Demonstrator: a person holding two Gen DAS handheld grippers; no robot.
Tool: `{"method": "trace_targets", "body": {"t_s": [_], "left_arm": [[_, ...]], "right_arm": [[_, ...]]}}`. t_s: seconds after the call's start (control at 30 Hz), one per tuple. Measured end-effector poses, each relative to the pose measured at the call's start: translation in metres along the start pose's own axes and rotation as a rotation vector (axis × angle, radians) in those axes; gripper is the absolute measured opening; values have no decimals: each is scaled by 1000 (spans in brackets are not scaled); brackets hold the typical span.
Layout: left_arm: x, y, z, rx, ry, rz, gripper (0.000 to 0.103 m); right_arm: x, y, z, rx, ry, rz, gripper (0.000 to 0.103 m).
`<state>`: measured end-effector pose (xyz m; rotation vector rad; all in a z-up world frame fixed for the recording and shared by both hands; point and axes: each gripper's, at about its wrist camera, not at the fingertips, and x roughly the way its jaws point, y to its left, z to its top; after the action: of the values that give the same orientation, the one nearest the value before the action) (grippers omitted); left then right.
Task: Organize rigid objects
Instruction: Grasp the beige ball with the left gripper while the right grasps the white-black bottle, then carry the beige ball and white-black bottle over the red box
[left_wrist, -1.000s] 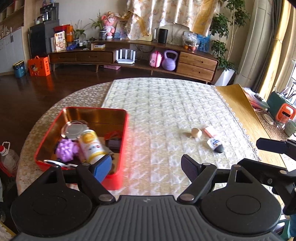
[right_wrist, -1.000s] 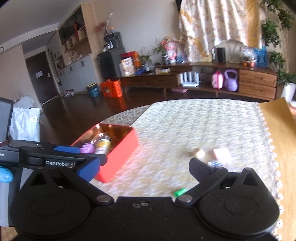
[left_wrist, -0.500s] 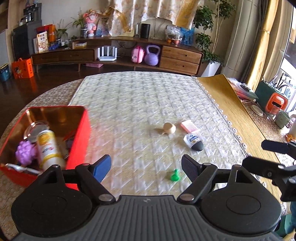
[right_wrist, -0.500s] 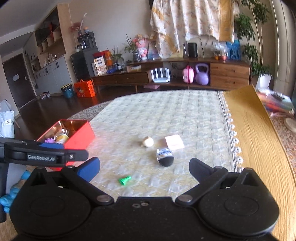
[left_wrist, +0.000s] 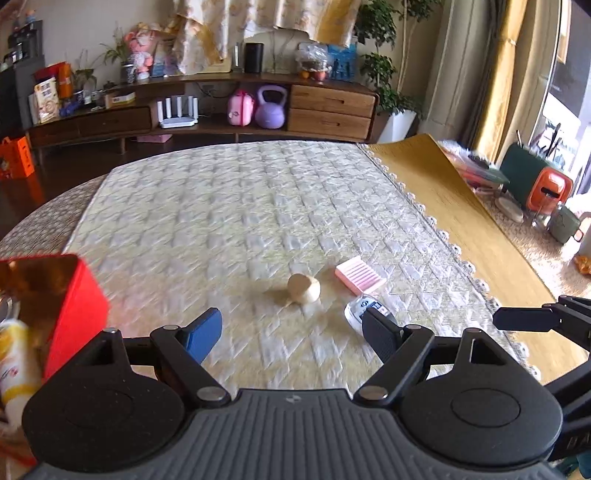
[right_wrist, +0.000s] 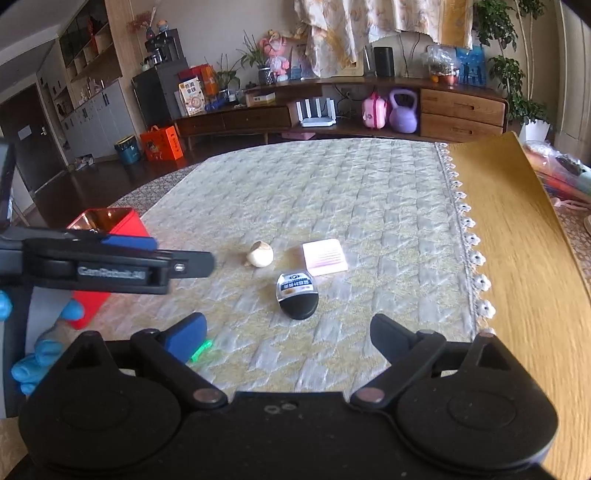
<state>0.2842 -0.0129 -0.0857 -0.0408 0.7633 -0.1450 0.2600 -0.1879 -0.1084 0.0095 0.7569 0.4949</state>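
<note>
- Reaching for loose items mid-table: both claws empty, left claw (left_wrist: 291, 330) wide, right claw (right_wrist: 288, 330) wide but closing.
- Ball (right_wrist: 260, 254), pink pad (right_wrist: 325, 256) and black-capped tube (right_wrist: 297, 295) lie clustered; red tin (right_wrist: 107, 221) sits at the table's left edge.
- Next: straddle the tube, close.
- Green piece (right_wrist: 201, 349) is half hidden.

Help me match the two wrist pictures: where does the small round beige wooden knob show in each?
Left wrist: small round beige wooden knob at centre, above the gripper's fingers.
Right wrist: knob left of centre, mid-height.
Shared landmark: flat pink ribbed block just right of it in both.
</note>
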Motion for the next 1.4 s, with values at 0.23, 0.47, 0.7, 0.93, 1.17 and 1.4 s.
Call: {"method": "trace_targets", "body": {"t_s": [0.23,0.47,0.7,0.93,1.17,1.4], "left_arm": [[44,-5,8,43,25,-13,83],[74,0,10,24,54,-23,83],[92,5,6,12,73,-30,83],[94,-4,6,72,47,-26,61],[93,-9,8,69,39,-47,33],[91,-8,9,66,38,-46,29]], "right_arm": [[32,-3,7,20,17,10,89],[58,-2,12,17,52,5,79],[73,-3,13,18,72,6,59],[75,0,13,2,67,-2,49],[73,3,12,-2,61,-13,38],[68,1,11,21,53,-19,38]]}}
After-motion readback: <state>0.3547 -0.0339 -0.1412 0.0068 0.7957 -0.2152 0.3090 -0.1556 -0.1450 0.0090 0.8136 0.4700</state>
